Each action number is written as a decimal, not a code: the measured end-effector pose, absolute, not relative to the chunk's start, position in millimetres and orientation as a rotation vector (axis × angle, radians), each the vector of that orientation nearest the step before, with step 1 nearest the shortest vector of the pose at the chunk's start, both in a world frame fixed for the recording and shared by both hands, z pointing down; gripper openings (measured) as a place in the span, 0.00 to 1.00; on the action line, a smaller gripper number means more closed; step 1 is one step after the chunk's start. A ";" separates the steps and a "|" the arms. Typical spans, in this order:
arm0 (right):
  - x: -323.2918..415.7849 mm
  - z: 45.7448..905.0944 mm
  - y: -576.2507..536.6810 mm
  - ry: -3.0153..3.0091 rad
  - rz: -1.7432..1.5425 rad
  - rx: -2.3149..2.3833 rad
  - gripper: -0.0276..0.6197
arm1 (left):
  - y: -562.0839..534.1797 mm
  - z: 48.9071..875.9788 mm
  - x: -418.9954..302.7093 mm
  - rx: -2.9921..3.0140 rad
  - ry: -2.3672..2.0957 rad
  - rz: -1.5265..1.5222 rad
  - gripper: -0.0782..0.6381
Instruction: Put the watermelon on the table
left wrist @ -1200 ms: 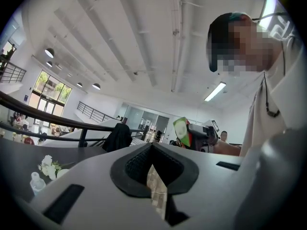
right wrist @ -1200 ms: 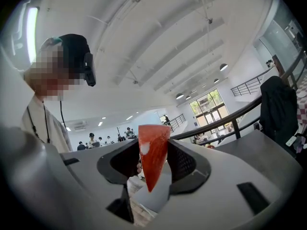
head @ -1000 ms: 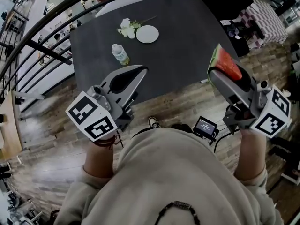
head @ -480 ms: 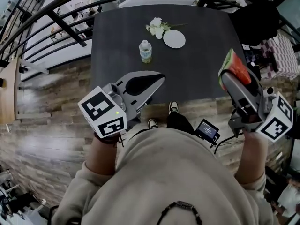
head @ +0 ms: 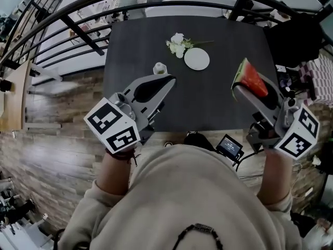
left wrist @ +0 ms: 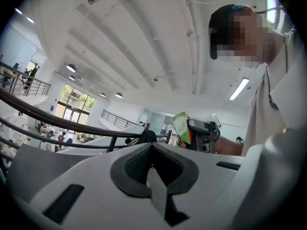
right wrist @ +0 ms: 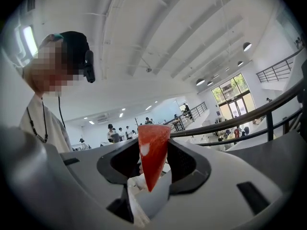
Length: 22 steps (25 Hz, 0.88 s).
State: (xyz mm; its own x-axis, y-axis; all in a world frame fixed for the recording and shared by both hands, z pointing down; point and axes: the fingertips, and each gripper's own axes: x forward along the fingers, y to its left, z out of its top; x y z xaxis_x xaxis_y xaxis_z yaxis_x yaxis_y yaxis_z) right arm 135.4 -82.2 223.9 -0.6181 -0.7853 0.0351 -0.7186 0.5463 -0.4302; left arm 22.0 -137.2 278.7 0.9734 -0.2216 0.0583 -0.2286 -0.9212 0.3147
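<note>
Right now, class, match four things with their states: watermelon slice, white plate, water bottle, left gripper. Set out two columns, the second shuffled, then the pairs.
1 watermelon slice
2 white plate
3 water bottle
4 left gripper

A jaws shut, empty
B on the table beside the white flowers
C clamped in the right gripper
D on the table, partly hidden by a gripper's tip

Pairs: 1-C, 2-B, 3-D, 4-A

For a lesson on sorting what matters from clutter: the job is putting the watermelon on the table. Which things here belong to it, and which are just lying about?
Belong to the job:
watermelon slice
right gripper, clamped on the slice
table

Just lying about:
white plate
flowers
bottle
</note>
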 end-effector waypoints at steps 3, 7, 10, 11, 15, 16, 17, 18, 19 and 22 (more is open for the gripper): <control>172.5 231.5 -105.8 2.603 -0.643 -1.279 0.34 | -151.0 275.6 57.7 2.818 -0.303 0.056 0.11; 220.1 242.4 -138.7 2.581 -0.681 -1.279 0.34 | -182.9 279.9 101.4 2.811 -0.320 0.120 0.11; 220.6 245.9 -147.8 2.602 -0.691 -1.279 0.34 | -199.7 274.5 100.2 2.871 -0.354 0.194 0.11; 218.8 250.2 -149.7 2.612 -0.699 -1.274 0.34 | -205.8 274.4 96.3 2.879 -0.380 0.215 0.11; 217.4 272.5 -148.7 2.644 -0.757 -1.188 0.34 | -204.5 279.2 98.0 2.829 -0.461 0.233 0.11; 216.4 272.2 -142.5 2.653 -0.761 -1.165 0.34 | -192.2 278.7 101.3 2.822 -0.464 0.237 0.11; 212.1 268.1 -132.0 2.662 -0.762 -1.151 0.34 | -174.6 276.9 101.7 2.814 -0.456 0.241 0.11; 204.1 261.3 -118.2 2.669 -0.768 -1.144 0.34 | -153.6 274.4 98.1 2.799 -0.439 0.247 0.11; 193.1 253.6 -104.6 2.671 -0.781 -1.141 0.34 | -133.6 272.2 90.4 2.775 -0.418 0.258 0.11; 161.1 239.9 -94.2 2.666 -0.821 -1.115 0.34 | -111.7 269.1 60.0 2.706 -0.396 0.294 0.11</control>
State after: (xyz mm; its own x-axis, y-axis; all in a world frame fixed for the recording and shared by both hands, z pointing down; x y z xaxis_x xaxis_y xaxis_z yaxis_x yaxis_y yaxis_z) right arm 161.1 -94.2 239.9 -0.7164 -0.6931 0.0801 -0.6181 0.5771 -0.5337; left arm 60.0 -111.7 269.1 0.9381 -0.2319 0.2571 -0.3133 -0.8846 0.3453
